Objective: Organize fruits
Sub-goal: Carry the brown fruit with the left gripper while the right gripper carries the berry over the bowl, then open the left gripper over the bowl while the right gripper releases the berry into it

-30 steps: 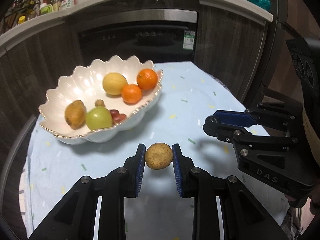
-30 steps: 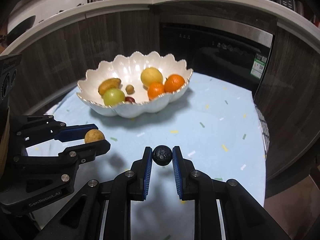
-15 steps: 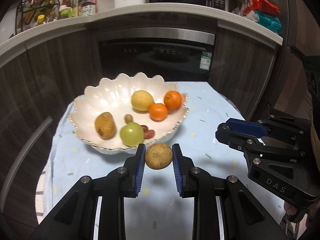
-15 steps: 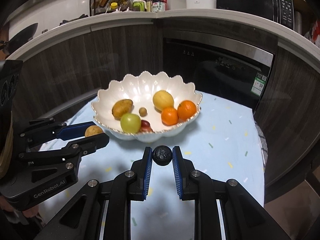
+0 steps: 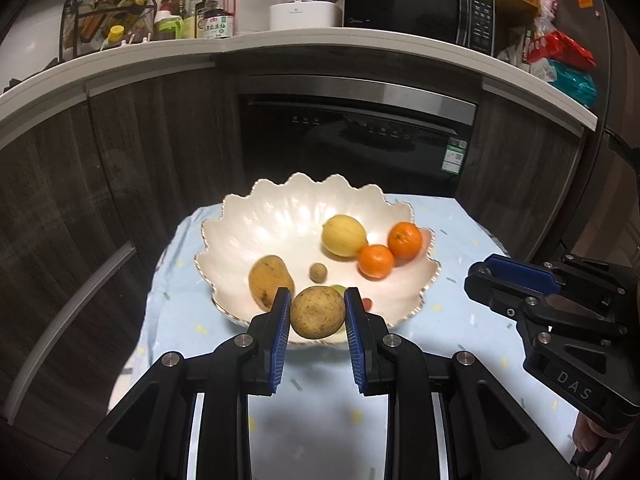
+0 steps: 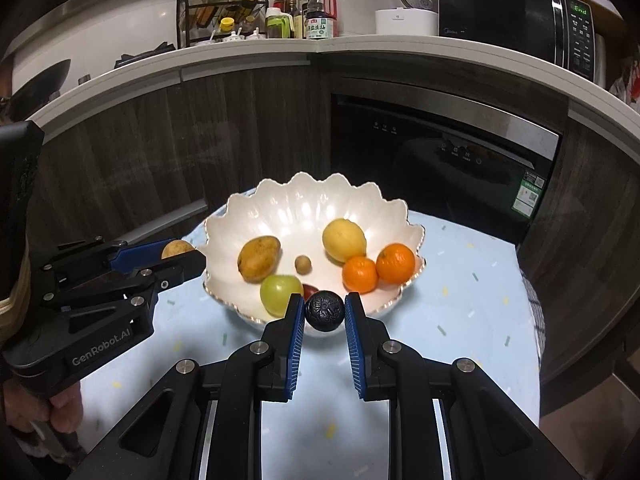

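Note:
My left gripper (image 5: 317, 314) is shut on a round brown fruit (image 5: 317, 312), held just in front of the near rim of a white scalloped bowl (image 5: 280, 212). My right gripper (image 6: 325, 312) is shut on a small black wrinkled fruit (image 6: 325, 311), also at the bowl's (image 6: 280, 204) near rim. Inside the bowl lie a yellow lemon (image 6: 344, 239), two oranges (image 6: 395, 263), a brown mango (image 6: 258, 258), a green apple (image 6: 280, 294), a small brown nut-like fruit (image 6: 303, 264) and something red, mostly hidden. In the right wrist view the left gripper (image 6: 182, 258) shows at the left with the brown fruit (image 6: 176, 249).
The bowl stands on a light blue speckled cloth (image 6: 460, 300) over a small table. Dark wooden cabinets and a built-in oven (image 5: 360, 140) rise right behind it. A counter above carries bottles, a rice cooker and a microwave (image 5: 420, 4). A hand (image 6: 60, 408) grips the left tool.
Both grippers have risen and come closer to the bowl, each still holding its fruit. The bowl has shifted toward the centre of both views.

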Demonstrator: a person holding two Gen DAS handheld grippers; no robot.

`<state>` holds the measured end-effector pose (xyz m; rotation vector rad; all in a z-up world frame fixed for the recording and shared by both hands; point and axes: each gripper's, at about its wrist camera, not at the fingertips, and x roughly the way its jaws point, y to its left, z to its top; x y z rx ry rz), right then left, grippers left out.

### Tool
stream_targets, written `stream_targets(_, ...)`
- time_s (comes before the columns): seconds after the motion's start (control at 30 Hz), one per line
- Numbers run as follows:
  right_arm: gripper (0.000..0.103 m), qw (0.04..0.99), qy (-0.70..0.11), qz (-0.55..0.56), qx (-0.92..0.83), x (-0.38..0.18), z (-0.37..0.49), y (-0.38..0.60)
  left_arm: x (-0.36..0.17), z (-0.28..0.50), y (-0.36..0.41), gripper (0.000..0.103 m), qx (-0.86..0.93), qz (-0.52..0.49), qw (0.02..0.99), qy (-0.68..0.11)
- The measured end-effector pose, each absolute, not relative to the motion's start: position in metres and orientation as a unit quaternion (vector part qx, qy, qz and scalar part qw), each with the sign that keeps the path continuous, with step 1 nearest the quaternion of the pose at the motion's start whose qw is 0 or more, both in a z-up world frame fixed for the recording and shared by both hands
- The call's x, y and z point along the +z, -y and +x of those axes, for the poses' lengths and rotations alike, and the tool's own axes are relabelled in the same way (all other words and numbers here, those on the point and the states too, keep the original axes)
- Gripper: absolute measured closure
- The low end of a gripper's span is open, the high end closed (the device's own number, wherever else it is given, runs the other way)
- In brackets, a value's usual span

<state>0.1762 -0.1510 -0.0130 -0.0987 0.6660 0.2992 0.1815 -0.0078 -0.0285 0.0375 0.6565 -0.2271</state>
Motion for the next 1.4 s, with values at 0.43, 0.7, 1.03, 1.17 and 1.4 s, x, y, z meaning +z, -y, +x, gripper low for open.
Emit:
stream_targets(0.43, 0.081, 0.930, -0.340, -0.040, 0.132, -0.020, 0.218, 0.139, -0.040, 0.227, -0.008, 0.076, -0.112, 0.009, 0.935, -0.336)
stream_targets(0.7, 0.081, 0.922, -0.365, -0.035, 0.124, -0.040, 0.242, 0.140, -0.061, 0.247, -0.008, 0.076, -0.113, 0.005, 0.925, -0.363)
stream_targets(1.03, 0.080, 0.917, -0.382, -0.039, 0.111, -0.052, 0.255, 0.137, -0.073, 0.255, -0.009, 0.060, -0.111, 0.002, 0.917, -0.384)
stream_targets(1.17, 0.066, 0.918, -0.382, -0.039, 0.101, -0.050, 0.255, 0.137, -0.071, 0.253, -0.011, 0.054, -0.105, 0.004, 0.918, -0.383)
stream_targets(1.4, 0.040, 0.925, -0.367, -0.047, 0.087, -0.039, 0.244, 0.134, -0.058, 0.246, -0.017, 0.038, -0.090, 0.005, 0.924, -0.372)
